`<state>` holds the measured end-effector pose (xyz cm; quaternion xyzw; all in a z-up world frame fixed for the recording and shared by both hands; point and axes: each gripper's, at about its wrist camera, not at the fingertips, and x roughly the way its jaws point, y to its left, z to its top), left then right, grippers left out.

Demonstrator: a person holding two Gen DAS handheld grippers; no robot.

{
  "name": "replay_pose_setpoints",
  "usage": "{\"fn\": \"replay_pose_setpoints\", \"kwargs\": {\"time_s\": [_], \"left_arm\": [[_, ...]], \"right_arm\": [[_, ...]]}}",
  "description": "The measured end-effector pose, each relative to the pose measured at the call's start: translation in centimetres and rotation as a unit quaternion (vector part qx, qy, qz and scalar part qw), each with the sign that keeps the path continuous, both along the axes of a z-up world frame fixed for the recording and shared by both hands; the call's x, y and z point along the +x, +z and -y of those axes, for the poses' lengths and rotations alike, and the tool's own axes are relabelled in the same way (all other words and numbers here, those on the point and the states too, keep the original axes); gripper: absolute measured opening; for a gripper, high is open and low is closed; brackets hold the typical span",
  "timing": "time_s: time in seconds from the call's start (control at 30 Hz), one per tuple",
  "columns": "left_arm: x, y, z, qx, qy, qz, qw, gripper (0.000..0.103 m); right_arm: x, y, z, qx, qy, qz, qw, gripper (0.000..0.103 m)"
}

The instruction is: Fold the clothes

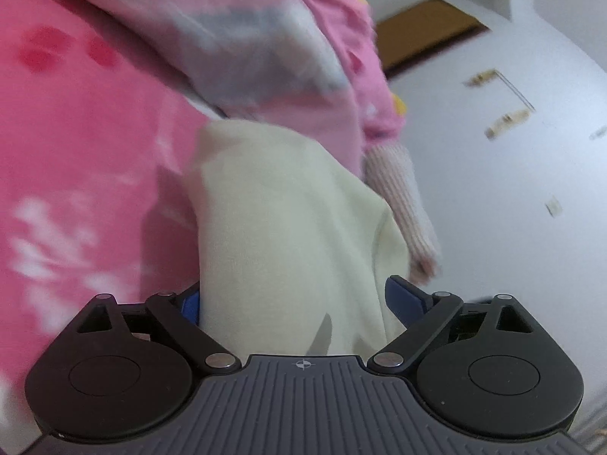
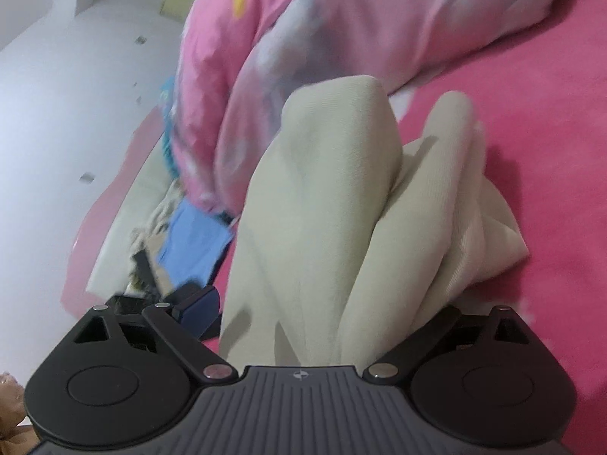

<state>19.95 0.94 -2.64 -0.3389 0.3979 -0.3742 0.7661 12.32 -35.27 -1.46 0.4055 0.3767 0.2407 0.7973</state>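
Observation:
A cream garment [image 1: 288,208] lies bunched on the pink bed sheet [image 1: 76,170] and runs straight into my left gripper [image 1: 299,295]. Its blue fingers [image 1: 406,299] stand wide apart on either side of the cloth, not pinching it. In the right wrist view the same cream garment [image 2: 322,189] drapes in thick folds over my right gripper [image 2: 318,303]. Those jaws are also wide. One blue finger [image 2: 201,303] shows at the left and the other is hidden under the cloth.
A rumpled pink duvet [image 1: 235,30] [image 2: 379,19] lies just behind the garment. A ribbed pale pink cuff [image 1: 402,204] hangs at the bed's edge beside the white floor [image 1: 512,189]. A blue cloth [image 2: 193,235] and a cream cushion [image 2: 129,220] lie to the left.

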Motion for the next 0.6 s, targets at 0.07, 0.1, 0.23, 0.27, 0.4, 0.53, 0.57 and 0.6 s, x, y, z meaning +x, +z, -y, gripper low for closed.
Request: {"fn": "replay_pose_setpoints", "kwargs": {"time_s": [0.07,0.1,0.23,0.27,0.4,0.53,0.57,0.6], "left_arm": [[0.4,-0.5,-1.6,0.004,0.013,-0.016,0.9998,0.094],[0.7,-0.9,-2.2,0.004,0.016,-0.029,0.9994,0.094],[-0.2,-1.2,-4.0,-0.001,0.034,-0.027,0.9991,0.098],[-0.6,-1.1,-4.3,-0.005,0.034,-0.021,0.9992,0.1],[-2.1,-0.6,-5.7,-0.005,0.037,-0.007,0.9993,0.101],[-3.6,-0.4,-6.7,-0.003,0.039,-0.015,0.9991,0.101],[-4.1,-0.4,-6.9,-0.004,0.038,-0.017,0.9991,0.101],[-4.6,-0.5,-7.0,-0.003,0.036,-0.019,0.9991,0.101]], "right_arm": [[0.6,-0.5,-1.9,-0.01,0.015,-0.004,1.0,0.096],[0.9,-0.8,-2.6,-0.019,0.018,-0.006,1.0,0.096],[-0.1,-1.3,-1.3,-0.013,-0.003,-0.022,1.0,0.095],[-0.5,-1.3,-0.8,-0.009,-0.01,-0.025,1.0,0.096],[-3.9,-0.2,1.6,-0.013,-0.046,-0.011,0.999,0.097],[-7.5,-0.4,3.3,0.009,-0.09,-0.013,0.996,0.097],[-8.5,-0.6,3.7,0.017,-0.101,-0.015,0.995,0.098],[-9.4,-0.8,4.1,0.025,-0.113,-0.017,0.993,0.098]]}}
